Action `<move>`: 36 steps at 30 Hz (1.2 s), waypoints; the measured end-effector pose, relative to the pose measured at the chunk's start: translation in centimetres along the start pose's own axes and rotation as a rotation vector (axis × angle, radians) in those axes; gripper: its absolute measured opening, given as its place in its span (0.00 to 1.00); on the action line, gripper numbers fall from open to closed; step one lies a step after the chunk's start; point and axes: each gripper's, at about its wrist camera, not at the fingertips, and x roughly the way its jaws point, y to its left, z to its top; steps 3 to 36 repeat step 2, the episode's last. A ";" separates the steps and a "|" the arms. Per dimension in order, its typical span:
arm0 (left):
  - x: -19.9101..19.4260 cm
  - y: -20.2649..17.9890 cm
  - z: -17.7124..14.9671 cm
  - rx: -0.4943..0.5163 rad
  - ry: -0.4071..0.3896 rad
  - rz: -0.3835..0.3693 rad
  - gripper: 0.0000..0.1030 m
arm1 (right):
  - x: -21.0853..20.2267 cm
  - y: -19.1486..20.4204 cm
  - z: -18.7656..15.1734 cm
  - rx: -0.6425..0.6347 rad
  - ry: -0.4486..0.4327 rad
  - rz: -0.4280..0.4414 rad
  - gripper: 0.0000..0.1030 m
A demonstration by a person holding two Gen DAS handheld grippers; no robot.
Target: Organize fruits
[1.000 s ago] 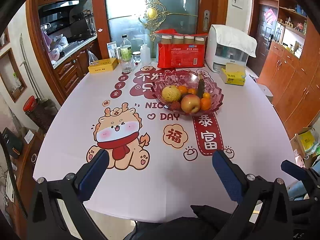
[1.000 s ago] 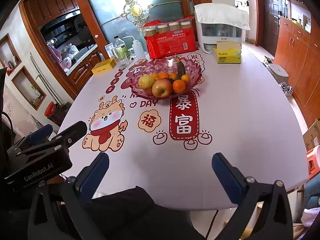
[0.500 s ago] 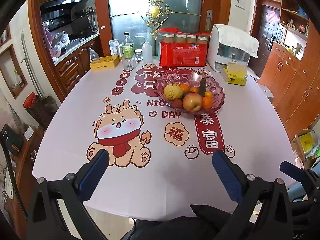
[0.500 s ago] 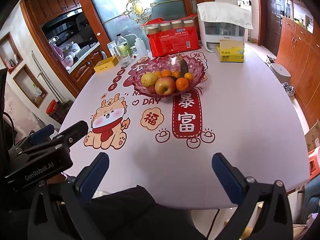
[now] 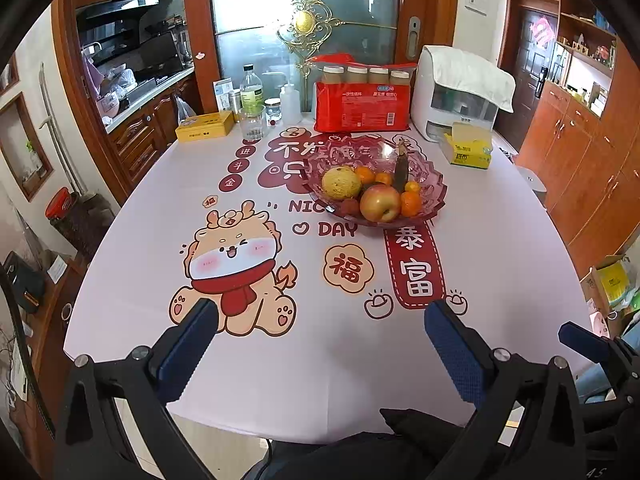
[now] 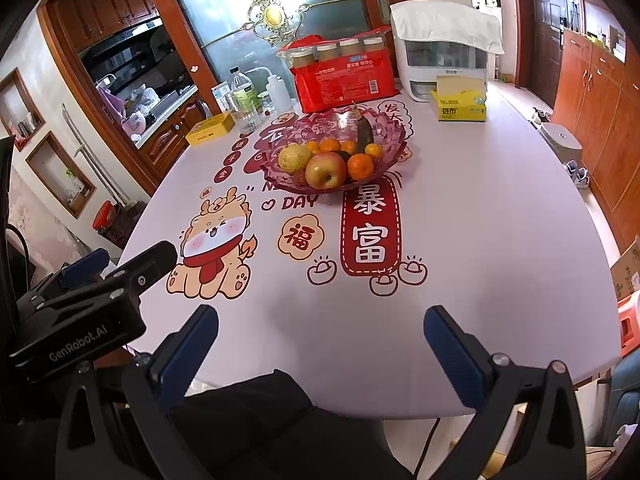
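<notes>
A pink glass fruit bowl point(image 5: 434, 196) point(image 6: 394, 152) stands mid-table. It holds a red-yellow apple point(image 5: 380, 203) point(image 6: 326, 170), a yellow-green pear point(image 5: 340, 182) point(image 6: 294, 158), several oranges point(image 5: 410, 203) point(image 6: 360, 166), a small red fruit point(image 5: 351, 207) and a dark upright fruit point(image 5: 401, 168) point(image 6: 365, 132). My left gripper point(image 5: 318, 340) is open and empty above the near table edge. My right gripper point(image 6: 320, 340) is also open and empty, well short of the bowl. The left gripper's body point(image 6: 80, 316) shows at the left of the right wrist view.
The table point(image 5: 500, 260) has a printed white cloth. At its far end stand a red package of jars point(image 5: 362, 106), a white appliance point(image 5: 456, 100), a yellow tissue box point(image 5: 466, 148), a yellow tin point(image 5: 205, 126) and bottles point(image 5: 251, 100). Wooden cabinets line both sides.
Both grippers have edged forward toward the table; the bowl sits slightly lower and larger in both views. Both stay open and empty.
</notes>
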 end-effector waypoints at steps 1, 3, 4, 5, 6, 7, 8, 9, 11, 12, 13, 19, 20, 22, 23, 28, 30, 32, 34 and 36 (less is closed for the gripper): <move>0.0 0.0 0.0 0.000 0.000 0.000 0.99 | 0.1 0.1 -0.1 0.001 0.001 0.001 1.00; 0.0 0.0 -0.1 0.000 0.000 0.002 0.99 | 0.0 0.0 0.0 0.000 0.001 0.001 1.00; 0.0 0.0 -0.1 0.000 0.000 0.002 0.99 | 0.0 0.0 0.0 0.000 0.001 0.001 1.00; 0.0 0.0 -0.1 0.000 0.000 0.002 0.99 | 0.0 0.0 0.0 0.000 0.001 0.001 1.00; 0.0 0.0 -0.1 0.000 0.000 0.002 0.99 | 0.0 0.0 0.0 0.000 0.001 0.001 1.00; 0.0 0.0 -0.1 0.000 0.000 0.002 0.99 | 0.0 0.0 0.0 0.000 0.001 0.001 1.00; 0.0 0.0 -0.1 0.000 0.000 0.002 0.99 | 0.0 0.0 0.0 0.000 0.001 0.001 1.00; 0.0 0.0 -0.1 0.000 0.000 0.002 0.99 | 0.0 0.0 0.0 0.000 0.001 0.001 1.00; 0.0 0.0 -0.1 0.000 0.000 0.002 0.99 | 0.0 0.0 0.0 0.000 0.001 0.001 1.00; 0.0 0.0 -0.1 0.000 0.000 0.002 0.99 | 0.0 0.0 0.0 0.000 0.001 0.001 1.00; 0.0 0.0 -0.1 0.000 0.000 0.002 0.99 | 0.0 0.0 0.0 0.000 0.001 0.001 1.00; 0.0 0.0 -0.1 0.000 0.000 0.002 0.99 | 0.0 0.0 0.0 0.000 0.001 0.001 1.00; 0.0 0.0 -0.1 0.000 0.000 0.002 0.99 | 0.0 0.0 0.0 0.000 0.001 0.001 1.00; 0.0 0.0 -0.1 0.000 0.000 0.002 0.99 | 0.0 0.0 0.0 0.000 0.001 0.001 1.00; 0.0 0.0 -0.1 0.000 0.000 0.002 0.99 | 0.0 0.0 0.0 0.000 0.001 0.001 1.00; 0.0 0.0 -0.1 0.000 0.000 0.002 0.99 | 0.0 0.0 0.0 0.000 0.001 0.001 1.00; 0.0 0.0 -0.1 0.000 0.000 0.002 0.99 | 0.0 0.0 0.0 0.000 0.001 0.001 1.00; 0.0 0.0 -0.1 0.000 0.000 0.002 0.99 | 0.0 0.0 0.0 0.000 0.001 0.001 1.00; 0.0 0.0 -0.1 0.000 0.000 0.002 0.99 | 0.0 0.0 0.0 0.000 0.001 0.001 1.00; 0.0 0.0 -0.1 0.000 0.000 0.002 0.99 | 0.0 0.0 0.0 0.000 0.001 0.001 1.00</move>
